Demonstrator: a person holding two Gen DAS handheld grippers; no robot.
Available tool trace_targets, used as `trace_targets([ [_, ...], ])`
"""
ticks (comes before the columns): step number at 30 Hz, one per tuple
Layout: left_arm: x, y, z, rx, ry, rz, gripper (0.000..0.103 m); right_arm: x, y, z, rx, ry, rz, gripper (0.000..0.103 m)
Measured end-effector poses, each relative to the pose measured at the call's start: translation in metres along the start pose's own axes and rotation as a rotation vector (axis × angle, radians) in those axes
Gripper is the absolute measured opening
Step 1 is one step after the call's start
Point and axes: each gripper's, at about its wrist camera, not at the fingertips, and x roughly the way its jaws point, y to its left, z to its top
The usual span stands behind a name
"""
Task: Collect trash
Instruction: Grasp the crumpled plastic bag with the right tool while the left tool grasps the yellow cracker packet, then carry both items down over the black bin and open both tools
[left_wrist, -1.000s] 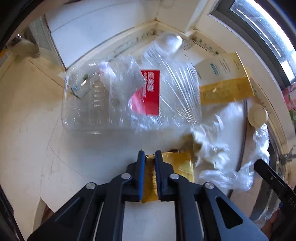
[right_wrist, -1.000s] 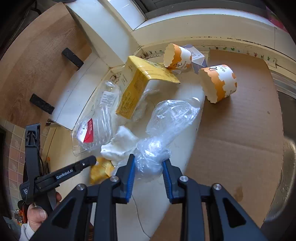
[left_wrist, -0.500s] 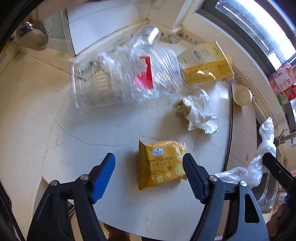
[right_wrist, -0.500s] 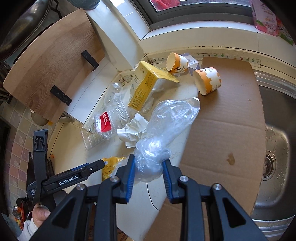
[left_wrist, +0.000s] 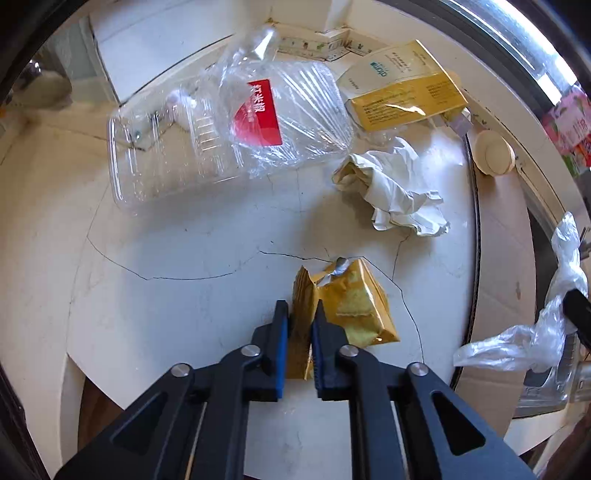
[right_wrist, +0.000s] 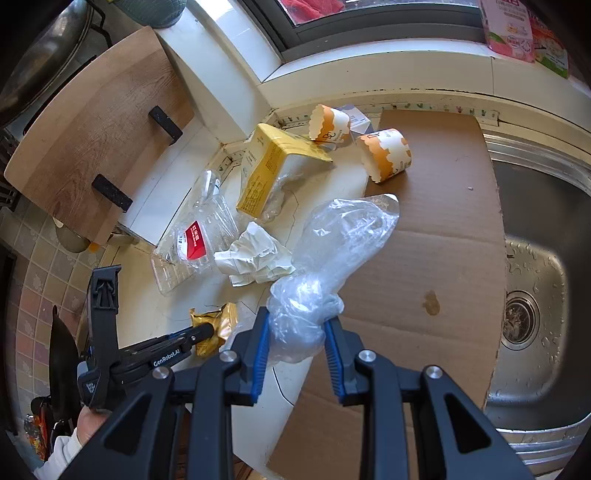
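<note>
Trash is scattered over the cracked white counter (left_wrist: 184, 295) by the window: a crumpled gold snack wrapper (left_wrist: 347, 306), torn open at the top with silver foil showing, lies nearest the edge, and the left gripper (left_wrist: 300, 325) is clamped on its near side, the blue-padded jaws almost together with only the thin wrapper between them. Beyond it sits a wad of white tissue (left_wrist: 399, 195), a clear plastic clamshell tray (left_wrist: 166, 155) with a crinkled film and red label (left_wrist: 258, 114) lying over it, and a yellow-and-white carton (left_wrist: 402, 88) on its side against the back wall. From the right wrist view, two orange-and-white paper cups (right_wrist: 388, 155) lie tipped over near the carton, one on the brown cardboard sheet (right_wrist: 436, 258) that partly covers the steel sink (right_wrist: 535, 277). The right gripper (right_wrist: 297, 332) is closed on the knotted neck of a clear plastic bag (right_wrist: 343, 240), which balloons out above the cardboard.
</note>
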Motion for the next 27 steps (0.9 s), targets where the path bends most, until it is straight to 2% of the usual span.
trace_targets([
  [7,-0.039,0.001,-0.01,-0.007,-0.074,-0.001,0.003,-0.008,0.009,-0.007,-0.018,-0.01,0.013,0.028],
  [14,-0.091,0.006,-0.036,0.045,-0.142,-0.013,0.003,-0.027,0.031,-0.031,-0.03,-0.035,0.016,0.028],
  [20,-0.134,0.027,-0.083,0.084,-0.192,-0.031,0.003,-0.05,0.067,-0.076,-0.055,-0.051,0.003,0.028],
  [27,-0.159,0.063,-0.158,0.119,-0.208,-0.041,0.003,-0.062,0.103,-0.153,-0.061,-0.023,-0.022,0.028],
])
